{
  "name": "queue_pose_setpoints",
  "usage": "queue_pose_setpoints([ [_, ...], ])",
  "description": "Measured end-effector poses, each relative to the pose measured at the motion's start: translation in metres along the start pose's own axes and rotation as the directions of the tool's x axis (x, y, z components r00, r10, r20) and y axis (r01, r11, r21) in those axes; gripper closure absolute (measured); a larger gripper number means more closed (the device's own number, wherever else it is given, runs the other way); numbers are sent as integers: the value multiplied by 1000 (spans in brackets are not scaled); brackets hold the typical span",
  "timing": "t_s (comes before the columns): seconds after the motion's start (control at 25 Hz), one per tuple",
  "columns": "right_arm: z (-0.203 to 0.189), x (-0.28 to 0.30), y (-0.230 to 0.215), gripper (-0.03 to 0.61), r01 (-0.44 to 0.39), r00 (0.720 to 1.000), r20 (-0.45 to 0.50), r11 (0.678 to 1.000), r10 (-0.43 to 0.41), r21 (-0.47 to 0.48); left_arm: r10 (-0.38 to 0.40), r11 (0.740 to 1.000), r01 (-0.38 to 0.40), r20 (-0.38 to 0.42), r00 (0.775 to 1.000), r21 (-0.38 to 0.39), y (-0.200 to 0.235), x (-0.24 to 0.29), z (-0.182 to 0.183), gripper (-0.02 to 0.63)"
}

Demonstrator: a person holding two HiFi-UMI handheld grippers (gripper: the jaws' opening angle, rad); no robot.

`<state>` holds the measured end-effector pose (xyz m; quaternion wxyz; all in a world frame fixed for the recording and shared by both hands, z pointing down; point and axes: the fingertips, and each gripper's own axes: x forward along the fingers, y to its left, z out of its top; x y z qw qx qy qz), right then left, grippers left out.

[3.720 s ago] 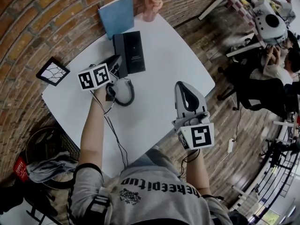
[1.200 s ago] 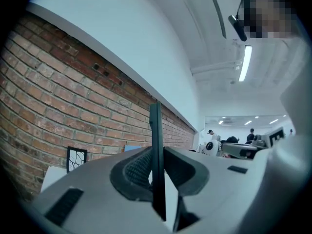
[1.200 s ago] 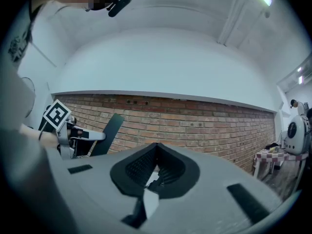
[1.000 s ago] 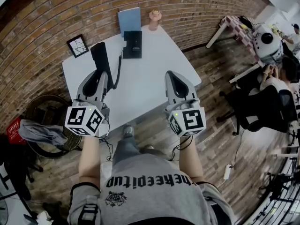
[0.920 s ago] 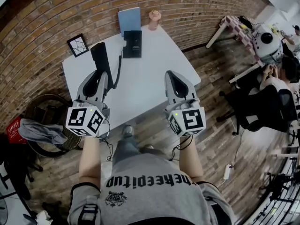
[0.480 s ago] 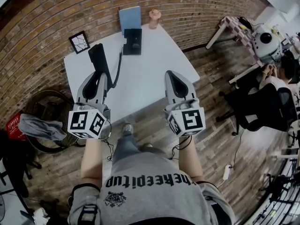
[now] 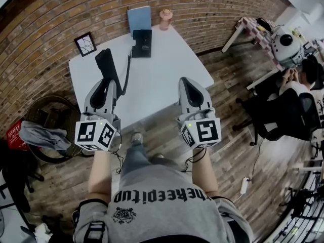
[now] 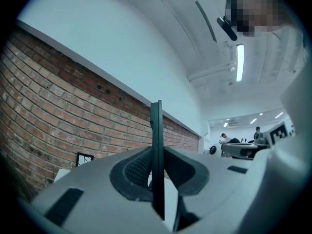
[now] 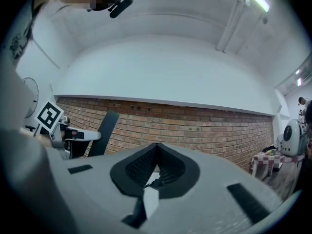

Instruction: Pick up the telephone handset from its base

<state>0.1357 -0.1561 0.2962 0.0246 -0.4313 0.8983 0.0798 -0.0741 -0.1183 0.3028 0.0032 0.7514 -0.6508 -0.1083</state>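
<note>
Lifted off base [image 7: 142,43], handset [image 7: 107,66] is clamped in left tongs [image 7: 111,84] above white table [image 7: 159,77]; right tongs [image 7: 186,82] closed, empty.

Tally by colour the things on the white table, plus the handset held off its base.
Black: 2, the handset and the telephone base, with the coiled cord counted as part of the phone
Blue: 1, the book
Pink: 1, the small container
Total: 4

Blue notebook [image 7: 139,19] and pink cup [image 7: 165,18] at white table's [image 7: 172,70] far edge
</note>
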Motion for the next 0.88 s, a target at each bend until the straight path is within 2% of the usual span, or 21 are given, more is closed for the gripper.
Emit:
queue_pose_setpoints([
  [0.88, -1, -6, -13, 575, 8, 1000, 10, 1000, -8, -12, -13, 1000, 13, 24, 1000, -4, -18, 7, 5, 548],
])
